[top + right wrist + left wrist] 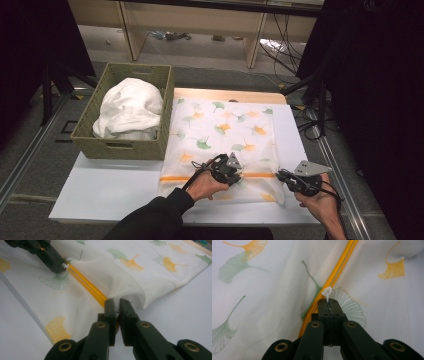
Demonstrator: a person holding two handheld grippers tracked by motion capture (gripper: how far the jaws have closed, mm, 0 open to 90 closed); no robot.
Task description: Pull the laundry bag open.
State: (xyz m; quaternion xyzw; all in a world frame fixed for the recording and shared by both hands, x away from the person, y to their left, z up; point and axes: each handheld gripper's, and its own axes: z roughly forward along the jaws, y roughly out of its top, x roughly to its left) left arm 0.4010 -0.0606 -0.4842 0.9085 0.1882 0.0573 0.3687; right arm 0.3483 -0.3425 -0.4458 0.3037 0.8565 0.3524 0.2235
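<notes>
Pillowcase (220, 145) flat on table (110, 190) beside basket (125, 145). Left gripper (327, 300) pinches zipper pull (327, 292); right gripper (115, 302) clamps cover's edge. Risk: tiny pull slips out, zipper (85, 285) jams on bunched fabric.

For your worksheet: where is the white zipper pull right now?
In the left gripper view, the white zipper pull is pinched in the left gripper, on the orange zipper.
</notes>
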